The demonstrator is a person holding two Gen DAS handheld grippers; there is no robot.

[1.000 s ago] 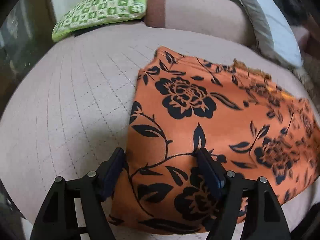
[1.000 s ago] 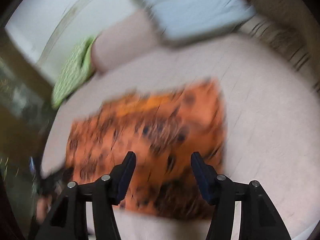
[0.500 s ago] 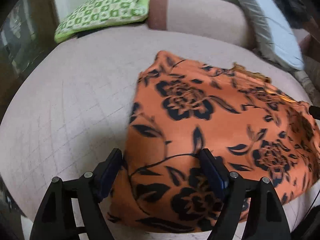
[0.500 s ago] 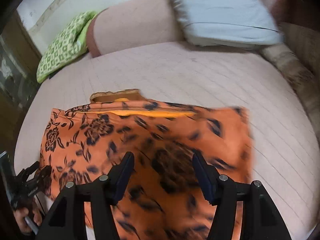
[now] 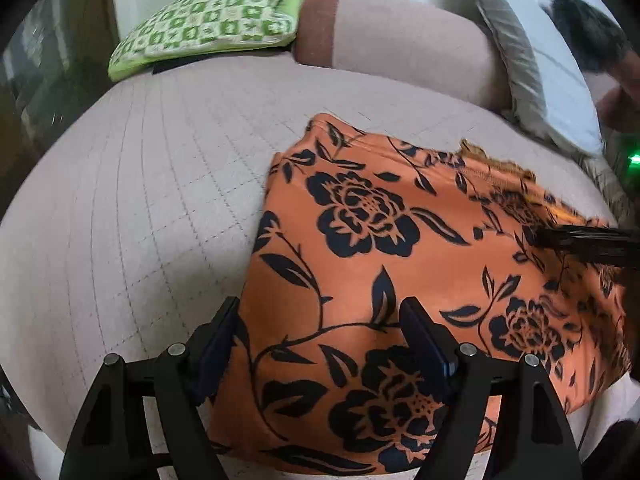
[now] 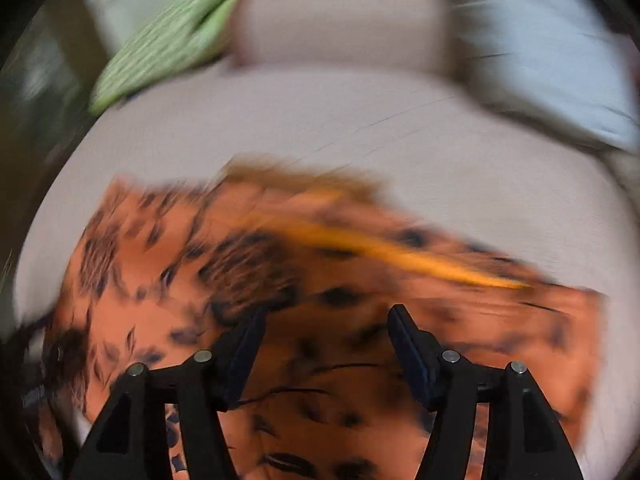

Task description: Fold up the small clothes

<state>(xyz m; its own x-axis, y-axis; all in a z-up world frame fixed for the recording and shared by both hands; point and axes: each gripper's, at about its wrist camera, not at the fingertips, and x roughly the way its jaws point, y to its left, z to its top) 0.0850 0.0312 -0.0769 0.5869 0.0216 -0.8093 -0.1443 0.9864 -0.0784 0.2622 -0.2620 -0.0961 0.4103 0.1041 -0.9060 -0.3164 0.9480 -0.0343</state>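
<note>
Green checked cushion far left on pink quilted sofa seat. My left gripper jaws wide apart, nothing clamped, over near-left edge of orange floral garment lying flat on seat. My right gripper (view smeared) jaws have just been opening, apparently above cloth, gripping nothing. Grey pillow far right.

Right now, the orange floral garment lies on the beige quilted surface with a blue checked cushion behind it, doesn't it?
Not quite: the checked cushion is green and white, not blue, as the left wrist view shows. The orange floral garment does lie on the beige quilted surface.
</note>
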